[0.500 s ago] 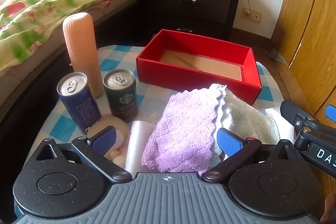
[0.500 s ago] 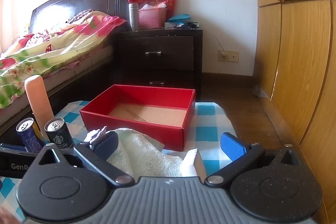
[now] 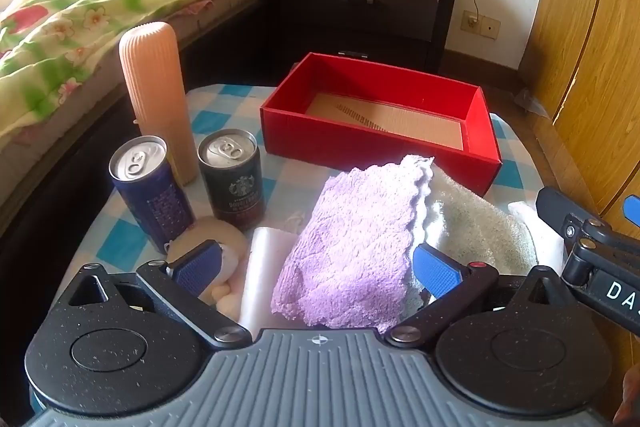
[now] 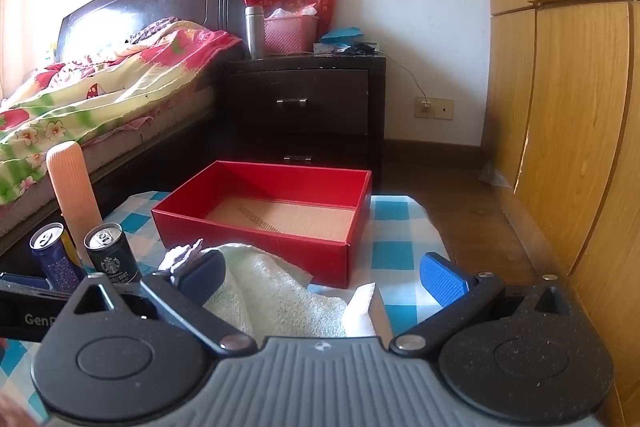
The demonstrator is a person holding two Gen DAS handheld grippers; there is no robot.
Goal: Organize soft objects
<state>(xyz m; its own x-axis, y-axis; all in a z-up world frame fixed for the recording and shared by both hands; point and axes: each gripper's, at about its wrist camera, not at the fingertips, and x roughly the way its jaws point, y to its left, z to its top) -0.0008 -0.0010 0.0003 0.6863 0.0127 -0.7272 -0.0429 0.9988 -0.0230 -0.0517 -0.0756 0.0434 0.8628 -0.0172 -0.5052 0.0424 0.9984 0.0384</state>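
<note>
A folded purple towel lies on the checked tabletop, half over a pale green towel. My left gripper is open and hovers low with the purple towel between its fingers, pads apart from it. Behind them stands an empty red box with a cardboard floor. A small cream plush and a white wrapped packet lie by the left finger. My right gripper is open over the pale green towel, with a white packet near its middle and the red box ahead.
Two drink cans and a tall peach ribbed cylinder stand at the table's left. A bed runs along the left, a dark nightstand behind, wooden wardrobe doors to the right.
</note>
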